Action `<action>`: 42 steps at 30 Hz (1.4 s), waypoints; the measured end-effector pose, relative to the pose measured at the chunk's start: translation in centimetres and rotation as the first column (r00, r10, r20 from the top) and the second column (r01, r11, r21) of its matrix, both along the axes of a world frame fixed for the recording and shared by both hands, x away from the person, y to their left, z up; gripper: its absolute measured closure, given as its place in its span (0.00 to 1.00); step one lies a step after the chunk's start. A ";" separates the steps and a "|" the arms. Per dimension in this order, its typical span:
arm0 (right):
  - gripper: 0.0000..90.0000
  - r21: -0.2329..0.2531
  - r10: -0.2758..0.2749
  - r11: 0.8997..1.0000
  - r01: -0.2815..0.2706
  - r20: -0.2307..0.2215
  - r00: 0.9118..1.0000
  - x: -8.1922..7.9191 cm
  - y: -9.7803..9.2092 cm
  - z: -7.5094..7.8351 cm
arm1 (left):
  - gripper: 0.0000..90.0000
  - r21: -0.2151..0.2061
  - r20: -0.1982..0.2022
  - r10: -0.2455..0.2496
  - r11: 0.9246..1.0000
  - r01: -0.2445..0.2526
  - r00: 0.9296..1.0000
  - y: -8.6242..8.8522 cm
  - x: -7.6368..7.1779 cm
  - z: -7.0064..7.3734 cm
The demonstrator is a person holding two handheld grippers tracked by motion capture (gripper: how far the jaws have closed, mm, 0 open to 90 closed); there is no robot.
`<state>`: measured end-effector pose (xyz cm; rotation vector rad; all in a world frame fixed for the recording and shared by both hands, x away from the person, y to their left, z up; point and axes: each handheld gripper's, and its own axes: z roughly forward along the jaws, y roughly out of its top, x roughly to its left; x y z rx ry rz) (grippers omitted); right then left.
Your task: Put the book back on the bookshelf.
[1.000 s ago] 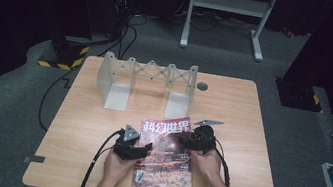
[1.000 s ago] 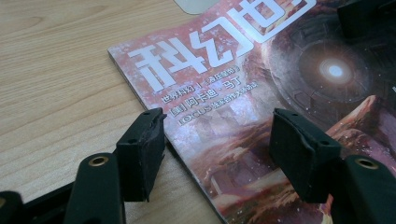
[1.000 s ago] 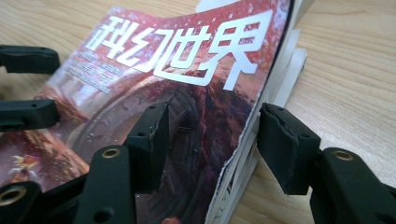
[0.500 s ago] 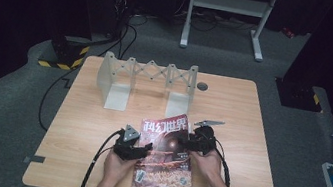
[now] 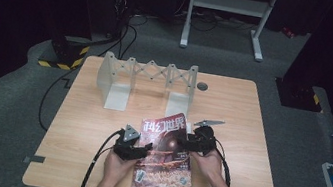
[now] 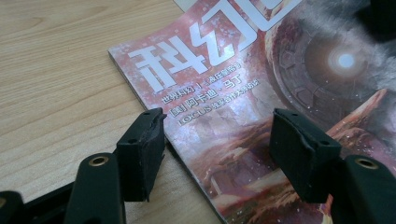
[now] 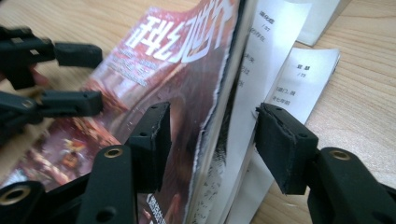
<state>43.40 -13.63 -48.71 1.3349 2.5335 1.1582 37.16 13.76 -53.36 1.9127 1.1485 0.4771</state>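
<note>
Glossy red-covered paperback magazine (image 5: 164,154) lies flat on the pale wooden bench (image 5: 78,125), thin, floppy, slippery; both grippers gape, left gripper (image 6: 212,140) astride its spine edge, right gripper (image 7: 212,135) around the lifted cover, best pinched there

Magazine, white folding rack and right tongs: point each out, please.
magazine (image 5: 165,154), high view, middle of its cover.
white folding rack (image 5: 114,84), high view, its left end panel.
right tongs (image 7: 212,140), right gripper view, midway between the tips, astride the magazine's lifted edge.
</note>
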 end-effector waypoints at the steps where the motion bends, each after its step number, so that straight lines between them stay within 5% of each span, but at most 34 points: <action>1: 0.51 0.013 -0.003 1.000 0.003 -0.009 1.000 0.2 0.0 0.1 | 0.40 0.000 0.000 0.000 1.000 0.000 1.000 0.0 0.0 0.0; 13: 0.51 -0.042 0.030 0.999 -0.029 0.011 1.000 0.0 1.1 0.2 | 0.40 -0.002 0.000 0.001 1.000 -0.001 1.000 0.0 0.0 0.0; 22: 0.54 -0.003 0.057 0.998 -0.057 -0.015 0.998 0.3 2.3 -0.1 | 0.40 -0.001 -0.001 0.000 1.000 0.000 1.000 0.0 0.0 0.0; 33: 0.79 -0.007 0.067 0.998 -0.067 -0.017 0.998 0.3 2.0 0.3 | 0.38 -0.006 -0.009 -0.008 1.000 0.008 1.000 0.0 0.1 0.0; 42: 0.89 0.005 0.106 0.994 -0.106 -0.004 0.994 0.1 2.0 0.4 | 0.32 -0.013 -0.021 -0.029 1.000 0.028 0.999 0.1 0.2 0.1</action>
